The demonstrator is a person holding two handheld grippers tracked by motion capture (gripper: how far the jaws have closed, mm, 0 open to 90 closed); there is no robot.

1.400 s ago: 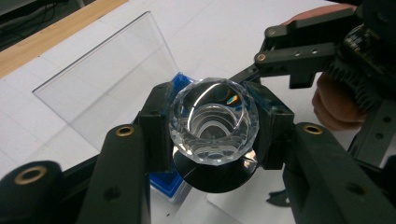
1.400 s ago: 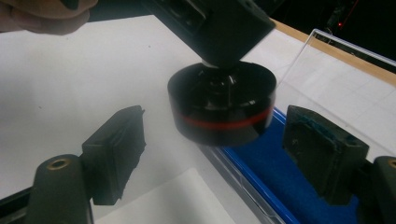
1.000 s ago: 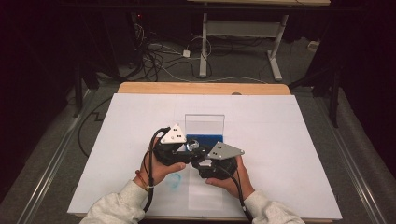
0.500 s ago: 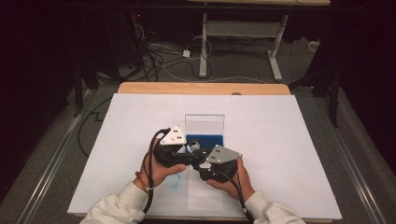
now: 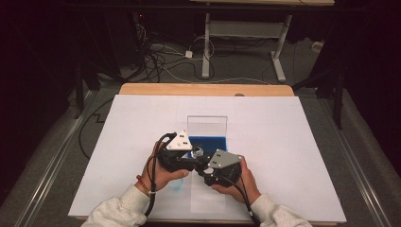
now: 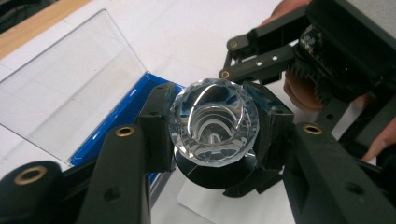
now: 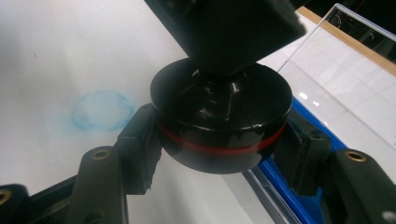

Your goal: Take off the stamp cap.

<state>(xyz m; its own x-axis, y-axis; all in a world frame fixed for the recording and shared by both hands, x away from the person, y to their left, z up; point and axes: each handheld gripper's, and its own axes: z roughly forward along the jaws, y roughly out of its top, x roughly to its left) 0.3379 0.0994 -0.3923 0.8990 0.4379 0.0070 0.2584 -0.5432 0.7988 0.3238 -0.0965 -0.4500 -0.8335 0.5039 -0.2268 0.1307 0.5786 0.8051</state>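
Note:
A clear faceted crystal knob [image 6: 214, 122] sits on top of a round black base with a red band [image 7: 222, 140]. My left gripper [image 6: 214, 128] is shut on the knob, one jaw on each side. My right gripper [image 7: 219, 149] is shut on the black base, just under the left gripper's jaws, which show dark in the right gripper view. In the high view both grippers meet at the knob [image 5: 197, 152] in front of the blue tray, with the left gripper [image 5: 190, 160] on the left and the right gripper [image 5: 204, 169] on the right.
A blue tray [image 5: 210, 142] with an upright clear lid [image 5: 207, 126] stands just behind the grippers on the white sheet [image 5: 283, 142]. A faint blue ring stain [image 7: 100, 109] marks the sheet near the person's left hand. The table's wooden far edge [image 5: 203, 89] lies behind.
The right gripper's grey plate has shifted slightly toward the person. The left gripper and the knob have stayed about where they were.

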